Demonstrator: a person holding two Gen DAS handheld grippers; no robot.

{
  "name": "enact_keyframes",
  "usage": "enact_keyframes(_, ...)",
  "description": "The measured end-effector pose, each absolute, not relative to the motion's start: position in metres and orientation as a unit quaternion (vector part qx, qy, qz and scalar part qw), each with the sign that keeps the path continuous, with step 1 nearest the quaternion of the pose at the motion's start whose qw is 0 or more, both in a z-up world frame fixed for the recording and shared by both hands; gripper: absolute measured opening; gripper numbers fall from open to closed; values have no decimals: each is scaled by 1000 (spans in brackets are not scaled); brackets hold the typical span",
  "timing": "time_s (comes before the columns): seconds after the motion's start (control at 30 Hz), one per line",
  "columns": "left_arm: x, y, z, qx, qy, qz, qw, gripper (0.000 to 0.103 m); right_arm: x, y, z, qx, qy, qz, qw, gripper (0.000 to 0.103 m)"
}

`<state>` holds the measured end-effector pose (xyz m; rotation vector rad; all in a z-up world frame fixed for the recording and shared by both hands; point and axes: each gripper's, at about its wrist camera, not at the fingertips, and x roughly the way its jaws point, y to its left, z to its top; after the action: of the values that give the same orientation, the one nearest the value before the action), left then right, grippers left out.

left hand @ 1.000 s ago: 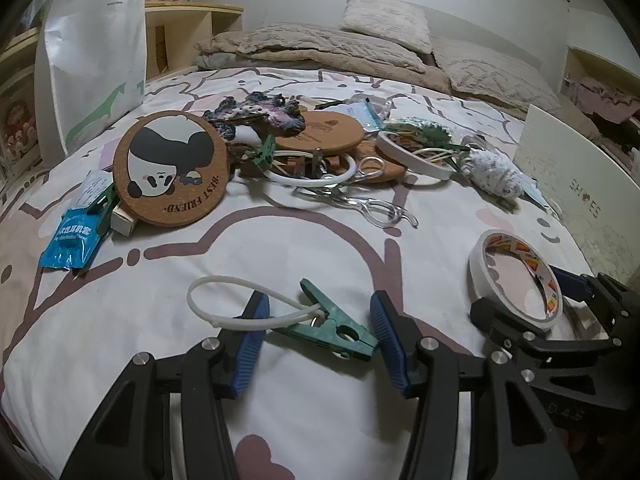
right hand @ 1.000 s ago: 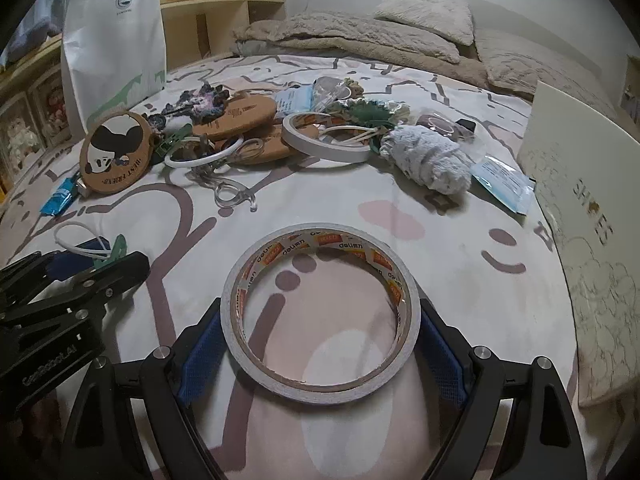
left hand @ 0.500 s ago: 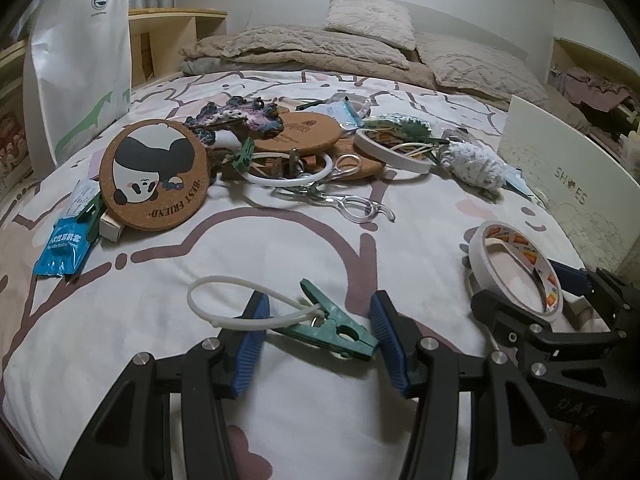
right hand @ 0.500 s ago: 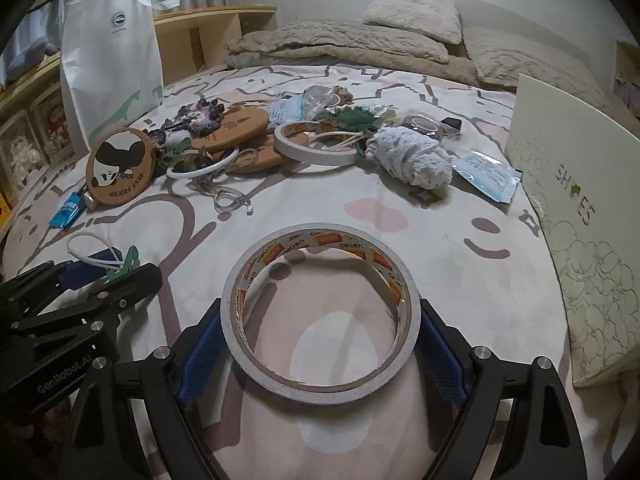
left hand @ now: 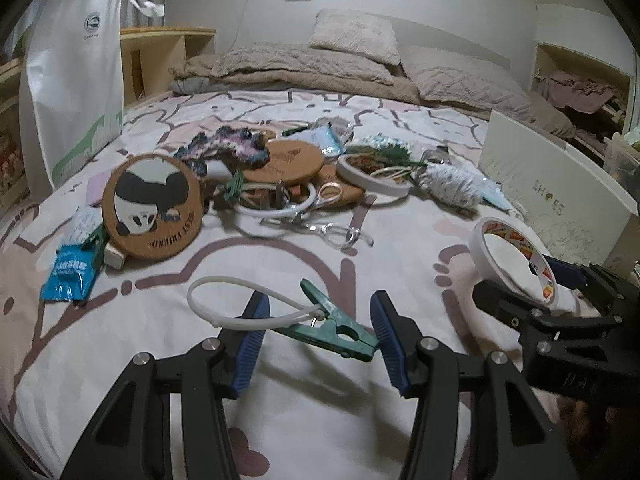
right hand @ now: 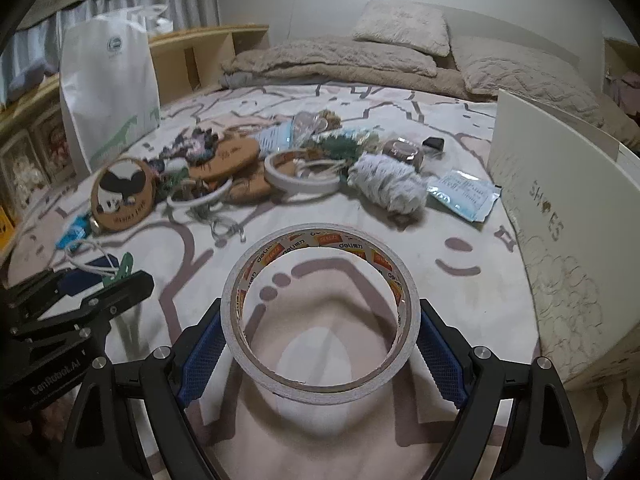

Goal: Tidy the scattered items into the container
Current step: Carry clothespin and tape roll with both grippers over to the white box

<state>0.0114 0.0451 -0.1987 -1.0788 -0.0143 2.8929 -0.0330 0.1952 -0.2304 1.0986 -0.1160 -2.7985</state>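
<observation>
From the left wrist I see my left claw (left hand: 316, 330) pinching a green clip (left hand: 334, 328) crosswise, its white loop trailing left. From the right wrist my right claw (right hand: 320, 344) clamps the tape roll (right hand: 320, 316); the white shoe box (right hand: 560, 216) stands just right, nearer this hand.

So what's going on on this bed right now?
A person is tidying with two handheld grippers. The right gripper is clamped on a roll of tape, lifted off the bedspread. The left gripper holds a green clip with a white loop. Most clutter, including the panda coaster and scissors, still lies in a pile. The white box stands on the right.
</observation>
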Motion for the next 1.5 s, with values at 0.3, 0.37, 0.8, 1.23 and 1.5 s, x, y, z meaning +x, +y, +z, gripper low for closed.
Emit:
enact_keyframes(0.3,19,46,-173,-327,-3,944,46,52,-25,206,-198,330,-58,-939,73,89)
enact_keyframes(0.37,18,45,-168,-324,-12,945,51,52,-22,207,-190,320,-60,-943,75,89)
enact_keyframes(0.8,15,50,-116,-283,-30,955,80,52,-13,222,-136,249,-60,-964,76,89)
enact_keyframes(1.23,6,80,-63,-236,-30,963,123,52,-12,254,-76,180,-28,-982,49,89)
enact_keyframes(1.5,-5,111,-28,-187,-25,969,159,52,-5,289,-46,138,-27,-990,23,89)
